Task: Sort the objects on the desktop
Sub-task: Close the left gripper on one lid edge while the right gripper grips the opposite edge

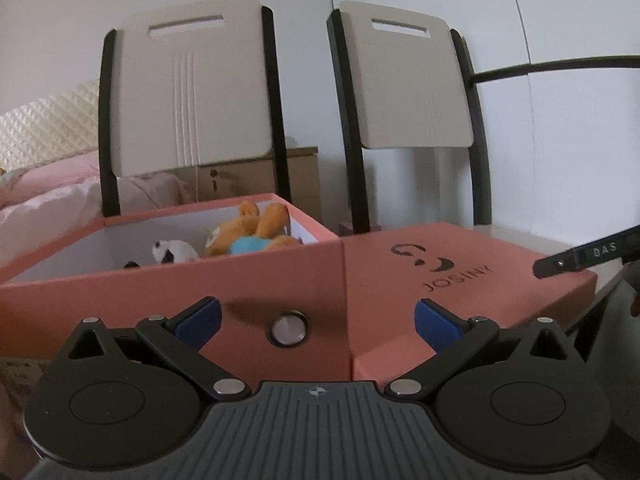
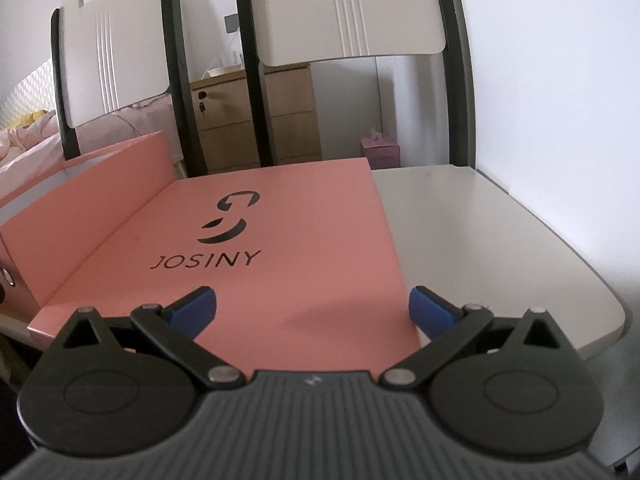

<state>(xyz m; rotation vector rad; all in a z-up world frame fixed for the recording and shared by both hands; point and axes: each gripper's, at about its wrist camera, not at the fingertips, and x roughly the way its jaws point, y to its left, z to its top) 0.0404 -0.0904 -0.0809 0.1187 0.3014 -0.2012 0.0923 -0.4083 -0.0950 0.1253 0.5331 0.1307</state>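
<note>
A pink open box point(image 1: 168, 280) stands in front of my left gripper point(image 1: 318, 324), which is open and empty just short of its front wall. Inside the box lie an orange plush bear point(image 1: 248, 232) with a blue shirt and a black-and-white plush panda point(image 1: 174, 250). The pink box lid point(image 1: 460, 276) marked JOSINY lies flat to the right of the box. In the right wrist view the lid point(image 2: 280, 240) lies under my right gripper point(image 2: 312, 312), which is open and empty above the lid's near edge. The box wall point(image 2: 92, 208) shows at the left.
Two chairs point(image 1: 192, 96) with pale backs and black frames stand behind the white table point(image 2: 480, 240). A wooden drawer cabinet point(image 2: 248, 120) and a small pink box point(image 2: 380, 152) stand beyond. A bed with pink bedding point(image 1: 36, 184) is at the left. The other gripper's black finger point(image 1: 588, 256) shows at the right edge.
</note>
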